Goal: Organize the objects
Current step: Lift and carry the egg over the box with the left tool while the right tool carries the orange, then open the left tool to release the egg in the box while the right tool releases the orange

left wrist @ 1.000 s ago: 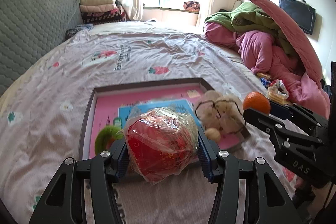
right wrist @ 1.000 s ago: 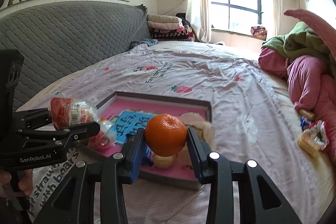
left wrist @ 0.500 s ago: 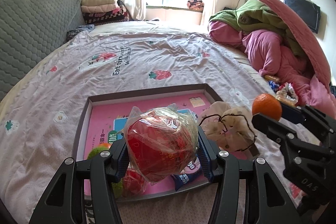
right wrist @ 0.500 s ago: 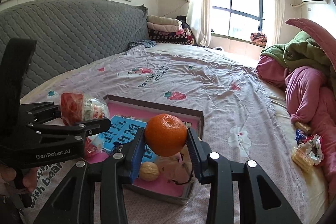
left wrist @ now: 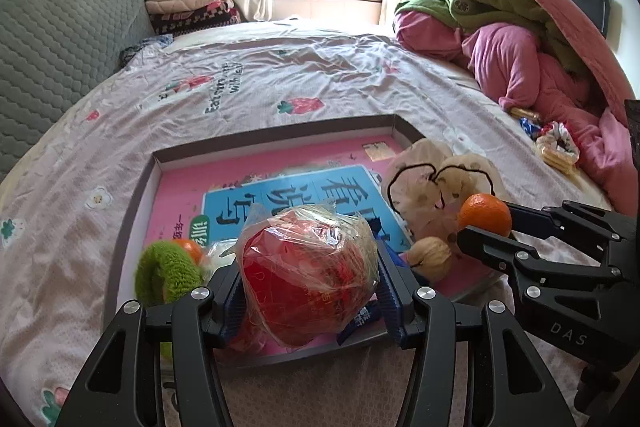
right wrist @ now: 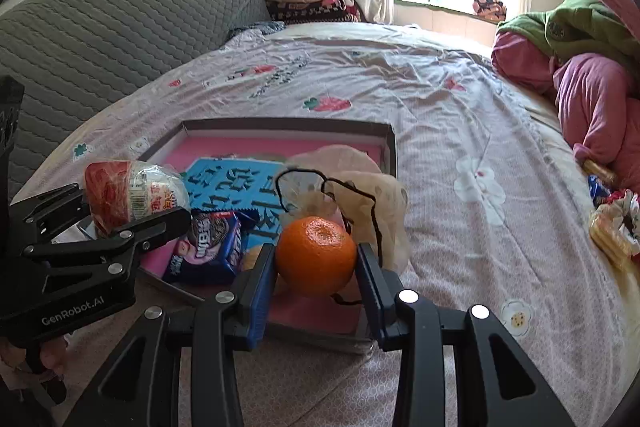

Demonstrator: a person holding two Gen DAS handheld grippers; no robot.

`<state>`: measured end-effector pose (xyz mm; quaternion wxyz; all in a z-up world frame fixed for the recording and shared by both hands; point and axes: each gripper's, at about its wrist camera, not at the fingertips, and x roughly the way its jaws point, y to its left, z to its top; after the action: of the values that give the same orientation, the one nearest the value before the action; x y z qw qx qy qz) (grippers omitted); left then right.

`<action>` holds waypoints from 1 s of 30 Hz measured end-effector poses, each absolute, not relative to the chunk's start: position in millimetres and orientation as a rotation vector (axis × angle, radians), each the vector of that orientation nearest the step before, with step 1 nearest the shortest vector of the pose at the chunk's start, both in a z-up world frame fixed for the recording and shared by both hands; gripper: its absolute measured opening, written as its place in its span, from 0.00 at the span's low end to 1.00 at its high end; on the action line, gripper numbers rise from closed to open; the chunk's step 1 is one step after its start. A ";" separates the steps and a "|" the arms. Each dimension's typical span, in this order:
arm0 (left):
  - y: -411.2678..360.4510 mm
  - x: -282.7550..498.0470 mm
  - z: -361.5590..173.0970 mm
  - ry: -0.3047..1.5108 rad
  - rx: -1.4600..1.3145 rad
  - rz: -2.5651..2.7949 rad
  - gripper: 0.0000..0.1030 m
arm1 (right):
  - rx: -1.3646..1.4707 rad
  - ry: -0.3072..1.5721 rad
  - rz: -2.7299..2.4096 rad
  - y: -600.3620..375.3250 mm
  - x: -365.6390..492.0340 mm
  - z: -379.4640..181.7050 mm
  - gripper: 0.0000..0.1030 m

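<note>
My left gripper [left wrist: 306, 281] is shut on a red snack wrapped in clear plastic [left wrist: 306, 275], held over the near edge of a shallow grey tray [left wrist: 280, 135] with a pink and blue printed bottom. My right gripper [right wrist: 316, 259] is shut on an orange [right wrist: 316, 255] above the tray's near right corner [right wrist: 390, 143]. In the tray lie a green knitted item [left wrist: 166, 273], a walnut [left wrist: 430, 255], a blue cookie packet [right wrist: 208, 247] and a beige hair bonnet [left wrist: 432, 183]. In the right wrist view the left gripper [right wrist: 132, 211] shows with the wrapped snack [right wrist: 132, 193].
The tray rests on a bed with a pale strawberry-print sheet [left wrist: 280, 75]. A grey quilted headboard [right wrist: 100, 27] rises at the left. Pink and green bedding [left wrist: 520, 47] is piled at the right, with snack packets [right wrist: 612, 227] beside it. Folded blankets [left wrist: 188, 3] sit at the far end.
Both grippers have come lower and closer over the tray with their loads still held. The tray and its contents now look larger and nearer.
</note>
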<state>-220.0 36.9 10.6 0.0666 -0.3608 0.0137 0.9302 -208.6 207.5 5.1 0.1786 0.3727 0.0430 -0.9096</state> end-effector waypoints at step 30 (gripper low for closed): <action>44.5 -217.6 -2.6 0.101 -1.101 2.805 0.57 | 1.110 0.161 -2.565 199.8 -206.5 -6.0 0.40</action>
<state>-217.6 44.5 -2.6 0.0632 -0.3646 0.0334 0.9284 -206.5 199.8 -6.0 0.1702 0.3908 0.0568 -0.9028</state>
